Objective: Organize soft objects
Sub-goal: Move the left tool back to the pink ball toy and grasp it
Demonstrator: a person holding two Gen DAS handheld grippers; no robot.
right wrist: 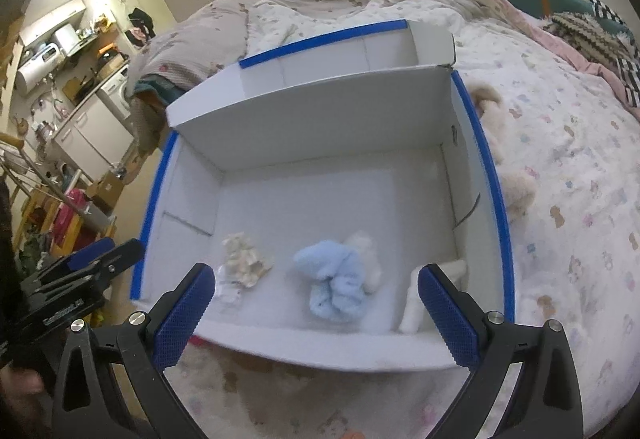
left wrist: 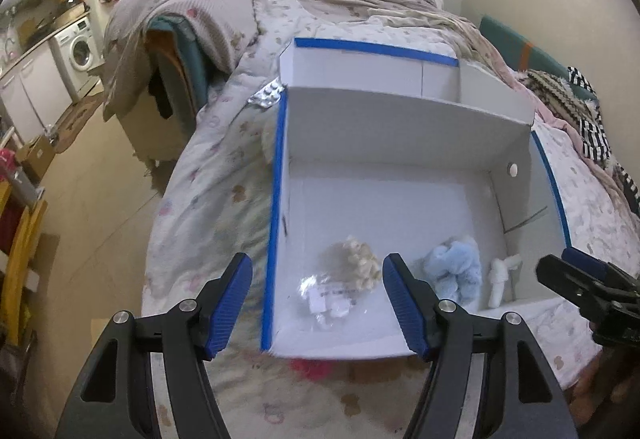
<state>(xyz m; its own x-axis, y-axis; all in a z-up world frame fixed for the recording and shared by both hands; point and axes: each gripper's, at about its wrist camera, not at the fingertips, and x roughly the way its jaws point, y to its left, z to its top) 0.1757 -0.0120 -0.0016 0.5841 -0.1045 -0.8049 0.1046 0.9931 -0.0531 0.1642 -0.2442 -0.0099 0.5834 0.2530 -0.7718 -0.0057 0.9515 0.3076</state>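
Bed-top white box (right wrist: 320,347), blue plush (right wrist: 336,279) ahead of both spread, empty hand-held grippers (right wrist: 316,303).

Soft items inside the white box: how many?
3. Cream bundle at left, on a clear packet; blue plush in the middle; white piece at right by the wall. White fluff behind the blue plush may be a separate item.

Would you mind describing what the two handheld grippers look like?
Both match: the left gripper and right gripper have curved black plastic arms with slot cut-outs, silver round bolts, and ribbed blue pads on the fingers. White lettering marks the left gripper's body; no cables or sleeves visible.
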